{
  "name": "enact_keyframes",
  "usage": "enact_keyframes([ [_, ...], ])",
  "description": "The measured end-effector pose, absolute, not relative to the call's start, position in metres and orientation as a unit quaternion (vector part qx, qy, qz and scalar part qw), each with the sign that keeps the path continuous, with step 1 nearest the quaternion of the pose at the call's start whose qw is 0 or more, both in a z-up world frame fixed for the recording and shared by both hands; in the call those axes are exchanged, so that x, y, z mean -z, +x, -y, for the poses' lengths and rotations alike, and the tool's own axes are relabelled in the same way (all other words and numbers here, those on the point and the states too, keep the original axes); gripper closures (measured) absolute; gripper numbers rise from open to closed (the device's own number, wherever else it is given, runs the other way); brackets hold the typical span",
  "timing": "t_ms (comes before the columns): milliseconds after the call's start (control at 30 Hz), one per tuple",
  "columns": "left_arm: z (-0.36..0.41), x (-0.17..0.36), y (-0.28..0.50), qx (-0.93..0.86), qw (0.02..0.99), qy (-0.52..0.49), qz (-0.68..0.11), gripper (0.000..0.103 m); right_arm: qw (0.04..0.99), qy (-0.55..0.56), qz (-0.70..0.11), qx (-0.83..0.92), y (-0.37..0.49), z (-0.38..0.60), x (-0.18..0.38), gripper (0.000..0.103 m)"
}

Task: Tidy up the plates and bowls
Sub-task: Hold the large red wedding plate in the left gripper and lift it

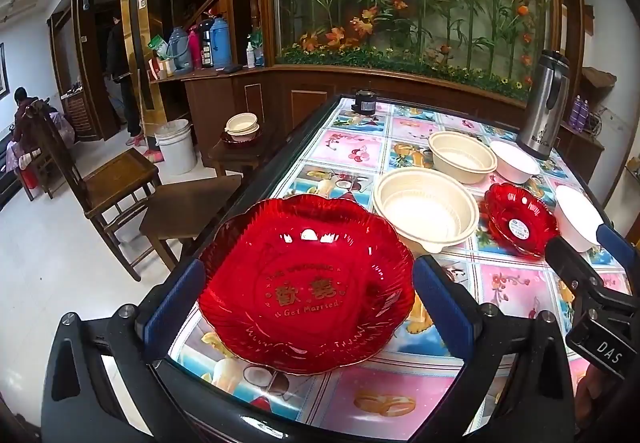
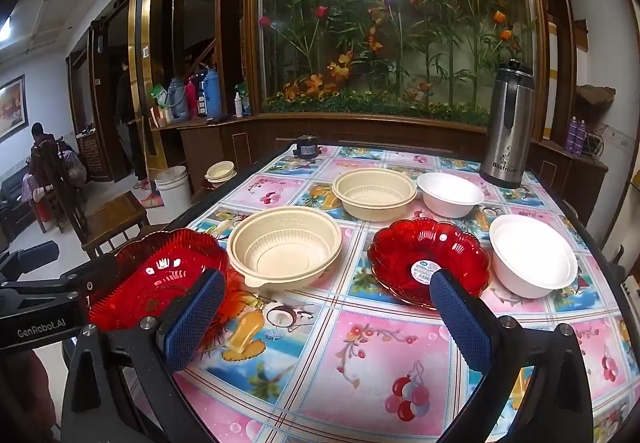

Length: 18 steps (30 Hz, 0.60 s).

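A large red scalloped plate with gold lettering lies on the table's near left corner. My left gripper is open, and its blue pads flank the plate's rim without pressing it. My right gripper hangs open over bare tablecloth with nothing between its fingers. A small red plate sits just past its right fingertip. Two cream bowls and two white bowls stand apart on the table. The right gripper also shows at the left wrist view's right edge.
A steel thermos stands at the far right corner, and a small black object at the far edge. Left of the table are a wooden chair, a stool with stacked bowls and a white bucket.
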State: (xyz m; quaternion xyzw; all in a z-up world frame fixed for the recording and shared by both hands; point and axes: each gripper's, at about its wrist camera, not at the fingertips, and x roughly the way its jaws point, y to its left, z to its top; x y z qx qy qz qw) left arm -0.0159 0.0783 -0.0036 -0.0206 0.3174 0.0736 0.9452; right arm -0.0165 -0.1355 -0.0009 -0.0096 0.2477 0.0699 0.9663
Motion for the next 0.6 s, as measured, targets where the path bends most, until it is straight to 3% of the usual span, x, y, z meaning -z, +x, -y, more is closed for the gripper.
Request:
enact_keyframes([
  [600, -0.082, 0.004, -0.010, -0.076, 0.941, -0.015, -0.330, 0.000, 0.966, -0.012, -0.248, -0.071, -0.013, 0.135, -0.002, 0.000],
])
